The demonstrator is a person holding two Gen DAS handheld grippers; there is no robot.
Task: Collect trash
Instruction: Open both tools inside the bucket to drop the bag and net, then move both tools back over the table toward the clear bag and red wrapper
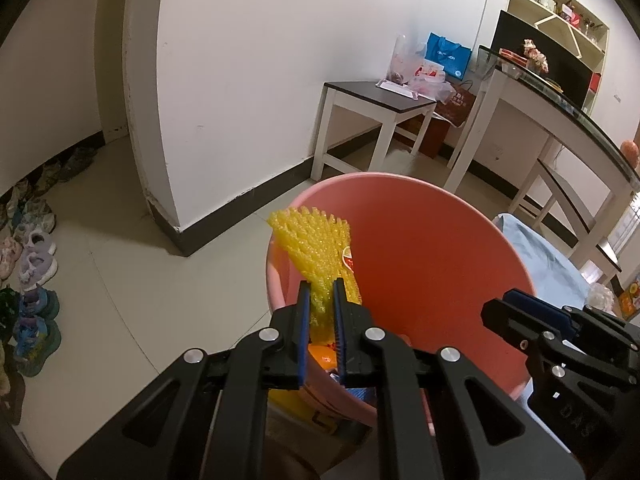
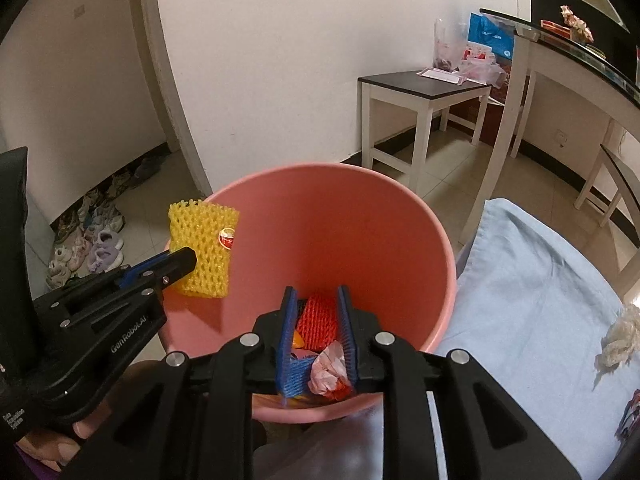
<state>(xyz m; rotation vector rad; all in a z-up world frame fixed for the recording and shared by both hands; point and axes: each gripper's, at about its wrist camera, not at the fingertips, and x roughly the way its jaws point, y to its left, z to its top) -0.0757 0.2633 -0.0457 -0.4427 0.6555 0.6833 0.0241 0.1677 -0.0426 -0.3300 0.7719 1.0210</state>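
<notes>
Over a pale tiled floor, beside a light blue cloth-covered surface, a large round salmon-pink plastic bin is shown from above by both wrist cameras. At its bottom, a red foam net sleeve, a blue foam net, a crumpled pink-and-white wrapper and an orange scrap are seen lying together.

The left gripper is shown closed on a flat yellow foam fruit net with a small red sticker. The net is pinched at its lower end, and its long axis is stood up and away from the fingers. It is held just over the bin's left rim, part of it above the opening and part above the floor outside. The drop is judged to depend on this: the bin's centre lies to the right of the net, so a small carry inward seems needed before release, or the net may fall outside.

The right gripper is seen over the bin's near edge, its jaws slightly parted and nothing pressed between them; the red sleeve is only seen through the gap, far below. A crumpled white scrap is left on the blue cloth, nearer the right hand.
</notes>
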